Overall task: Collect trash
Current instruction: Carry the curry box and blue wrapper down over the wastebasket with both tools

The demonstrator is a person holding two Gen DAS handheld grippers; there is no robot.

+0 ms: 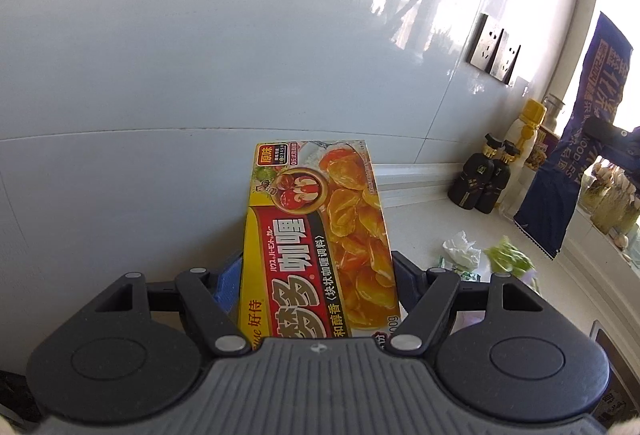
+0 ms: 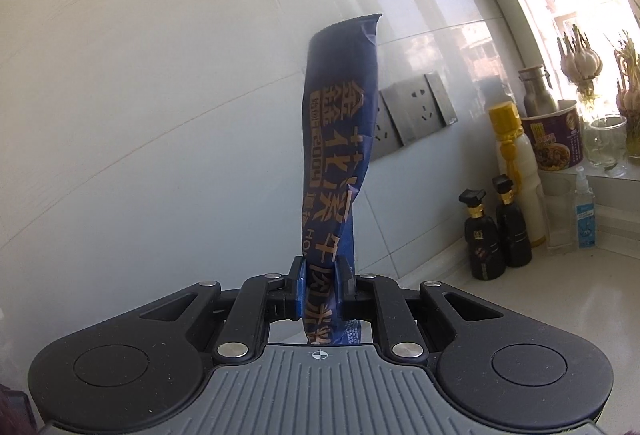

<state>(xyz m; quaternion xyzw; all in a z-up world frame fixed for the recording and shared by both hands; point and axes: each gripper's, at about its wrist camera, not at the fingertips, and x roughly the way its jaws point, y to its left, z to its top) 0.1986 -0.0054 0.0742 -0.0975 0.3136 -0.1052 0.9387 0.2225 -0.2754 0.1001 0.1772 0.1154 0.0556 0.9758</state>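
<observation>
My left gripper (image 1: pixel 316 275) is shut on a yellow and red curry box (image 1: pixel 316 231), held up in front of the pale tiled wall. My right gripper (image 2: pixel 320 283) is shut on a long dark blue noodle wrapper (image 2: pixel 340 139) with gold lettering, which stands up between the fingers. The same wrapper hangs at the right of the left wrist view (image 1: pixel 576 139). A crumpled white tissue (image 1: pixel 462 249) and green vegetable scraps (image 1: pixel 508 255) lie on the white counter (image 1: pixel 432 219).
Two black bottles (image 2: pixel 496 235), a white bottle with a yellow cap (image 2: pixel 516 171), a purple noodle cup (image 2: pixel 552 143), a metal flask (image 2: pixel 536 87) and a small spray bottle (image 2: pixel 584 211) stand by the window corner. Wall sockets (image 2: pixel 416 115) sit behind the wrapper.
</observation>
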